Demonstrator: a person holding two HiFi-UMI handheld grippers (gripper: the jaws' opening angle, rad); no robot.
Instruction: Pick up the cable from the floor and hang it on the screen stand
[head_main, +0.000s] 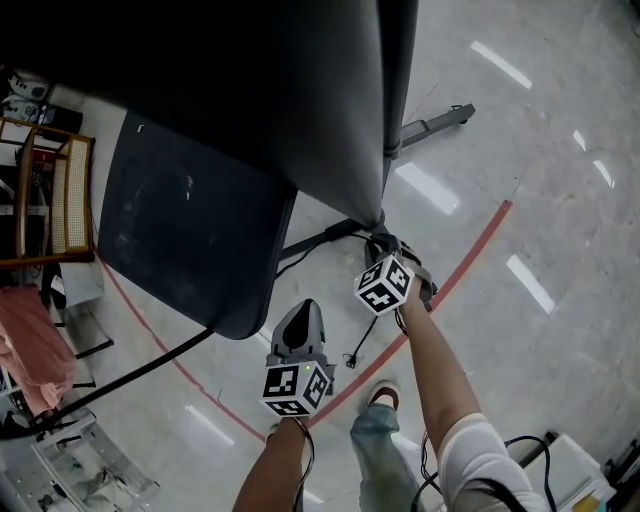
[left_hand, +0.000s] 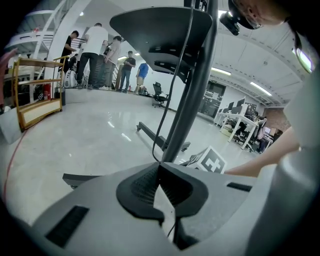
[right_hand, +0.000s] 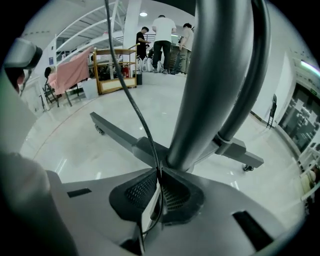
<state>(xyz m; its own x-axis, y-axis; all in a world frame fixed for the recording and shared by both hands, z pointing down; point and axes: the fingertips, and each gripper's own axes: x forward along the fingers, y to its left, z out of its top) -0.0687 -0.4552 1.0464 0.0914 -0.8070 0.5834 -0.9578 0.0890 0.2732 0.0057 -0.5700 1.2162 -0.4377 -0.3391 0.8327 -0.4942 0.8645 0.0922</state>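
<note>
**Cable being gripped by both tools at the screen stand**

The cable (right_hand: 131, 95) is being pinched between the closed jaws of the right tool (right_hand: 159, 172). From the jaw tips it is being led steeply upward, clear of the floor (right_hand: 75, 145). Just beyond this tool, the grey pole of the screen stand (right_hand: 210, 90) is being shown rising from its base. The left tool (left_hand: 160, 167) is likewise being held shut on the thin black cable, which is being led up from its tips beside the pole, with the right tool just ahead and to the right.
</note>
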